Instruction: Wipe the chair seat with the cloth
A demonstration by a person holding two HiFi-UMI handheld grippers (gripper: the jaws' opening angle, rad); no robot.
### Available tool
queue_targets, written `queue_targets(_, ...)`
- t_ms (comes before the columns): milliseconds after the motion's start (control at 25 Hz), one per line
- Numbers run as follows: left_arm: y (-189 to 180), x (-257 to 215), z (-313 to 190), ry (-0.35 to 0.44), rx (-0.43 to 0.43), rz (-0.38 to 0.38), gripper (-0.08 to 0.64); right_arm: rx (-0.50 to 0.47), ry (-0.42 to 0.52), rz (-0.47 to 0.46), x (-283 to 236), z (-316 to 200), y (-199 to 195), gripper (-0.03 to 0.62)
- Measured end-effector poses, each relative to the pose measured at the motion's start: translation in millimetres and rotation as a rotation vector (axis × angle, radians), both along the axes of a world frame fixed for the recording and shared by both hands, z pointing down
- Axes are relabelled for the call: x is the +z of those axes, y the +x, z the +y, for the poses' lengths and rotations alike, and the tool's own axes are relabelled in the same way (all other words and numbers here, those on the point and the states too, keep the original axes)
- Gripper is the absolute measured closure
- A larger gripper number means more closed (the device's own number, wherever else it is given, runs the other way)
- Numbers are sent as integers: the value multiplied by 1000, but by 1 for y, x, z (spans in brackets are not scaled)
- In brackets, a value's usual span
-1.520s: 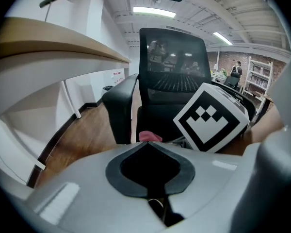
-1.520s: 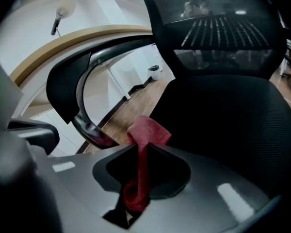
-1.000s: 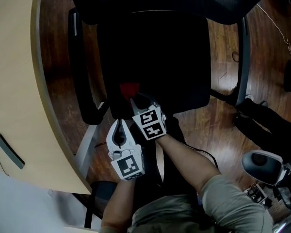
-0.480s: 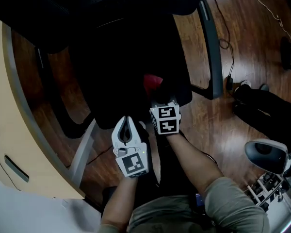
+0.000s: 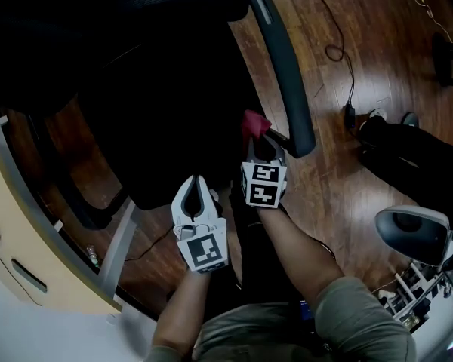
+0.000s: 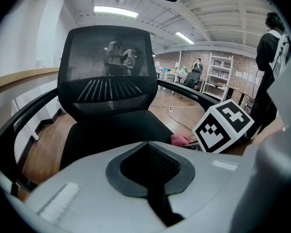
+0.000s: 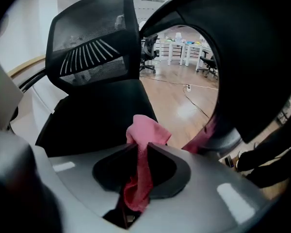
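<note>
Pinching the pink cloth [image 5: 253, 124] beside the armrest [image 5: 285, 74], the right gripper [image 5: 261, 148] has the chair seat [image 5: 174, 119] lying to its left. The left gripper [image 5: 197, 183] is clenched empty at the seat's front edge.

Our right gripper [image 7: 141, 148] pinches the pink cloth [image 7: 145, 134]. Its end pokes out above the black chair seat [image 7: 94, 118], beside the armrest [image 7: 247, 57].

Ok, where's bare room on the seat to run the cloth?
The seat is bare from the backrest toward the grippers. It is crowded only at the corner by the armrest: right gripper with the cloth, left gripper beside it.
</note>
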State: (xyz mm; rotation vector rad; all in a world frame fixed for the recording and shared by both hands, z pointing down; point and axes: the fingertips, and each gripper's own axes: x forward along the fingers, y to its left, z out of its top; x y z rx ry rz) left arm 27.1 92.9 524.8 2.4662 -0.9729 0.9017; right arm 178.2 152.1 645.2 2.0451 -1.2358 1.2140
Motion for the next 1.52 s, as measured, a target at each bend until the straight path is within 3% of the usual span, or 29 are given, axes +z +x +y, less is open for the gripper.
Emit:
queue_targets(440, 16, 17, 5, -6, -82, -24, 555, -56, 3, -11, 7, -1, 3, 531)
queue_targets(720, -38, -7, -13, 35, -159, -23, 555, -60, 83, -9, -26, -25, -17, 531)
queue_targets(920, -110, -17, -16, 47, -209, -38, 555, -152, 178, -73, -52, -57, -99, 531)
queue_targets(1200, -218, -11, -15, 46, -292, -50, 554, -399, 230, -211, -61, -77, -255, 531)
queue_targets(1360, -254, -5, -15, 44, -293, -56, 555, -495, 215, -257, -56, -76, -320, 531)
queue_targets(1520, -276, 0, -18, 58, -333, -44, 554, -569, 202, -278, -49, -74, -360, 531)
